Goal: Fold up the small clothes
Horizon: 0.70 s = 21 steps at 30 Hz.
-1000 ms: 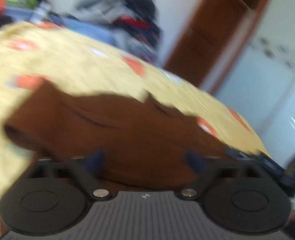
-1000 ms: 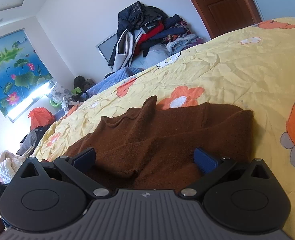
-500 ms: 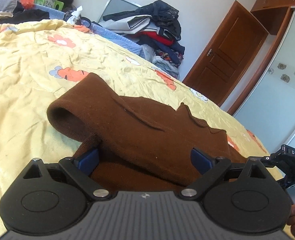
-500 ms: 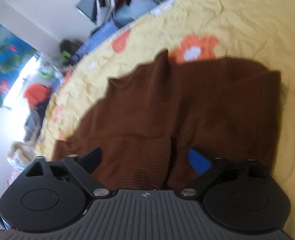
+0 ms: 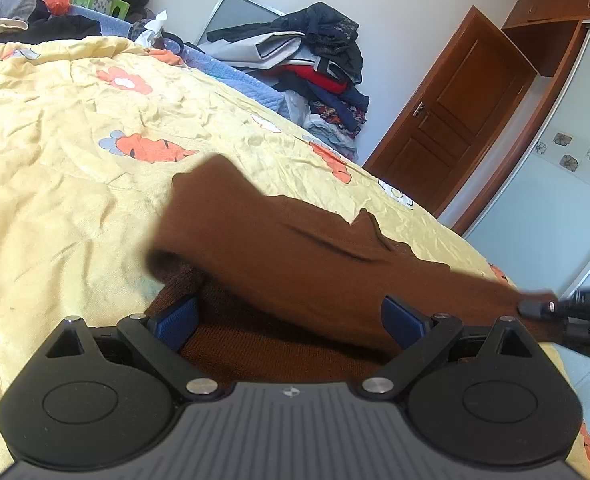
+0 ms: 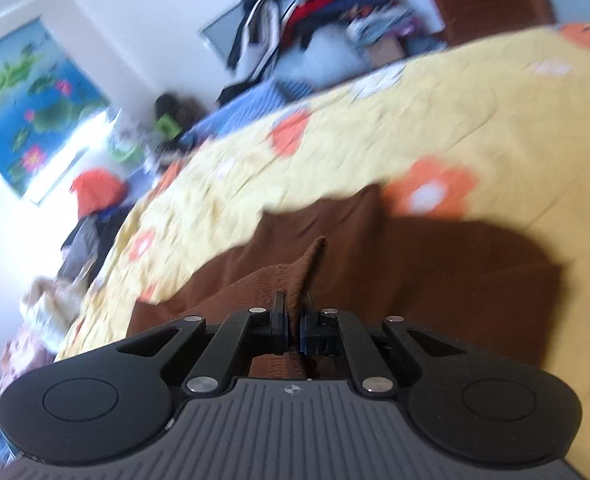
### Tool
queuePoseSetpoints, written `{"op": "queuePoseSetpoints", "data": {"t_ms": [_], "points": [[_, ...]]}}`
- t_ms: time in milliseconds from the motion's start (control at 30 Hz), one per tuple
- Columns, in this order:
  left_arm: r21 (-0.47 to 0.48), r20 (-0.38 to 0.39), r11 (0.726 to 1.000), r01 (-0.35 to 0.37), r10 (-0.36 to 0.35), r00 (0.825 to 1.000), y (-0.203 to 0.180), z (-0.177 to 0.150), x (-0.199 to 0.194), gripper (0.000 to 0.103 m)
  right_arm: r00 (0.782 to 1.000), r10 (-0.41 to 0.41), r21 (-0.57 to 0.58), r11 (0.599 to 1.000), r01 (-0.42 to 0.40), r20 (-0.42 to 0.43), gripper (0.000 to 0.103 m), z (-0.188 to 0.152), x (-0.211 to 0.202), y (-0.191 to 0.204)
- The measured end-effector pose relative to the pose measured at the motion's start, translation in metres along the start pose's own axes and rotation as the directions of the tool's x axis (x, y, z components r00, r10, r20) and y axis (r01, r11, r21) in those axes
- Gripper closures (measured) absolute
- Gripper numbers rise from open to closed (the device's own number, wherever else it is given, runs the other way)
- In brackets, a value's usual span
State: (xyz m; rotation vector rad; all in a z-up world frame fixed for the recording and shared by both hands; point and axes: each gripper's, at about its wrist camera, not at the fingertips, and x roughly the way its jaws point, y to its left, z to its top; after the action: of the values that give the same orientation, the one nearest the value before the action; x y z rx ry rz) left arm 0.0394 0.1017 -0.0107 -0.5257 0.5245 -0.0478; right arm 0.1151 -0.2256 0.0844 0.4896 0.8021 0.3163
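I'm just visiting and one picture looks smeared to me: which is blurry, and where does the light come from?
Right wrist view: the bedspread and the clothes pile are streaked with motion blur, while the right gripper, shut on the brown garment, is sharp; the window glares white. Left wrist view: mostly sharp, only the garment's lifted fold is smeared; the door frame bends, fisheye-style.

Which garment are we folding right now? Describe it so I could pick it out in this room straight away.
Look at the big yellow bedspread with orange flowers. On its near side lies one brown knit garment, already doubled over, a pinch of it clamped in the right tool. It is the only plain brown piece and the only clothing on the spread; the other clothes are heaped against the far wall.
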Motion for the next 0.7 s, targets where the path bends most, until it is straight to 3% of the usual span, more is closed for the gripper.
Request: {"op": "queuePoseSetpoints", "data": {"t_ms": [167,267,300,333,400,433,500,533,633,700], "points": [[0.008,0.000,1.000,0.004,-0.004,1.000,-0.002,0.000,0.001,0.005,0.989,-0.134,0.074,0.988,0.138,-0.060,0.091,-0.014,0.000,-0.061],[0.016,-0.005,1.000,-0.004,0.004,1.000,-0.003,0.001,0.000,0.005,0.994,-0.098,0.110,0.989,0.103,-0.048,0.089,-0.028,0.002,-0.071],[0.016,-0.008,1.000,-0.011,0.011,1.000,-0.003,0.004,-0.002,0.005,0.996,-0.084,0.132,0.987,0.088,-0.035,0.078,-0.027,-0.002,-0.073],[0.012,-0.009,1.000,-0.014,0.014,1.000,-0.002,0.009,-0.007,0.005,0.998,-0.067,0.148,0.987,0.068,-0.010,0.055,-0.026,-0.009,-0.072],[-0.035,0.011,0.999,0.005,-0.005,1.000,0.008,0.026,-0.016,0.005,0.995,-0.066,0.128,0.990,0.055,0.080,0.023,-0.023,-0.027,-0.070],[-0.069,0.033,0.998,-0.007,0.009,0.999,0.017,0.036,-0.019,0.005,0.990,-0.097,0.103,0.991,0.086,0.106,0.016,-0.016,-0.031,-0.072],[-0.119,0.028,0.990,-0.074,0.078,0.997,0.035,0.060,-0.007,0.005,0.980,-0.179,0.088,0.981,0.171,0.085,0.018,-0.006,-0.029,-0.083],[-0.131,-0.012,0.986,-0.100,0.099,0.995,0.043,0.070,0.006,0.005,0.978,-0.195,0.108,0.976,0.187,0.073,0.019,-0.004,-0.026,-0.092],[-0.138,-0.147,0.986,-0.090,0.070,0.987,0.055,0.087,0.047,0.006,0.984,-0.165,0.178,0.972,0.152,0.061,0.025,-0.003,-0.013,-0.110],[-0.049,-0.180,0.995,-0.085,0.075,0.981,0.040,0.093,0.063,0.011,0.988,-0.135,0.174,0.977,0.121,0.071,0.025,-0.004,-0.004,-0.106]]}}
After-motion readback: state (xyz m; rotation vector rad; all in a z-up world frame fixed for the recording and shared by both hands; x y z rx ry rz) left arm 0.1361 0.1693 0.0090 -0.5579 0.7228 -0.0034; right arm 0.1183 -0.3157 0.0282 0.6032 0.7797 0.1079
